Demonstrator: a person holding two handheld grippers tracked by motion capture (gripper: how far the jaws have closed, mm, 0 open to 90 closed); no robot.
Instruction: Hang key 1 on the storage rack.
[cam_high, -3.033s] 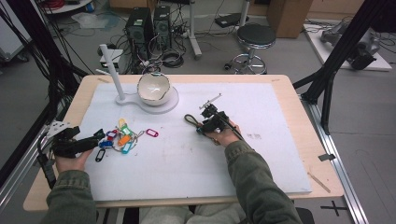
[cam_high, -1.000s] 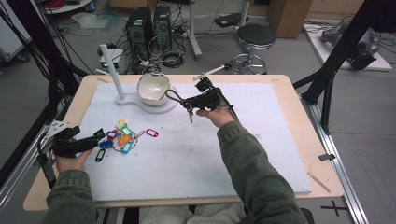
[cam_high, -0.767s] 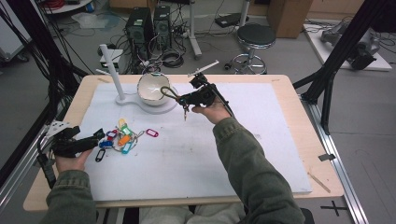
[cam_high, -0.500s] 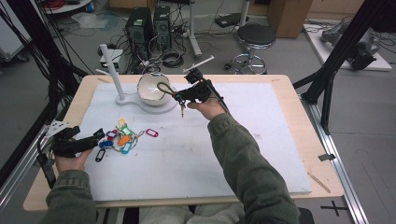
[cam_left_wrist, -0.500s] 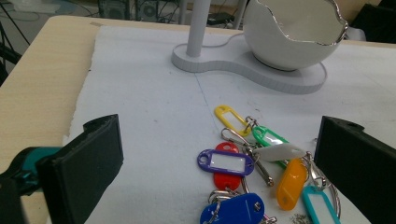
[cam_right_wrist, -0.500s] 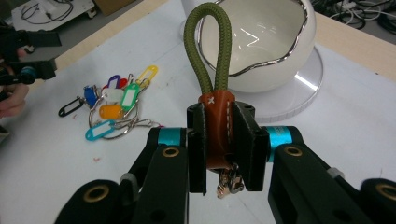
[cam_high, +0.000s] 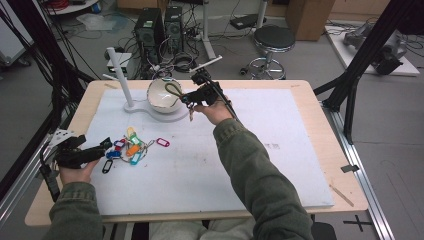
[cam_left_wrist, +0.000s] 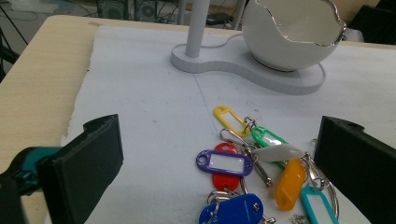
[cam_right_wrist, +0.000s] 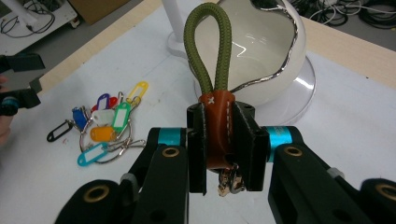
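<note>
My right gripper (cam_high: 189, 98) (cam_right_wrist: 226, 144) is shut on a keychain (cam_right_wrist: 212, 60) with an olive rope loop, a brown leather band and a metal ring hanging below. In the high view the loop (cam_high: 172, 90) reaches over the rim of the white egg-shaped bowl (cam_high: 159, 99) (cam_right_wrist: 275, 51). My left gripper (cam_high: 102, 145) (cam_left_wrist: 222, 154) rests open at the left of the mat, with its jaws on either side of a pile of coloured key tags (cam_high: 131, 149) (cam_left_wrist: 247, 163) and touching none.
The bowl (cam_left_wrist: 292, 35) sits on a white stand base (cam_high: 145, 107) with an upright post (cam_high: 120, 75). A pink tag (cam_high: 163, 142) lies just right of the pile, a black one (cam_high: 107, 166) at its left. The white mat (cam_high: 280, 150) covers the table.
My right gripper has carried the keychain from the middle of the mat up and left to the bowl. The left gripper and the key tags have stayed put.
</note>
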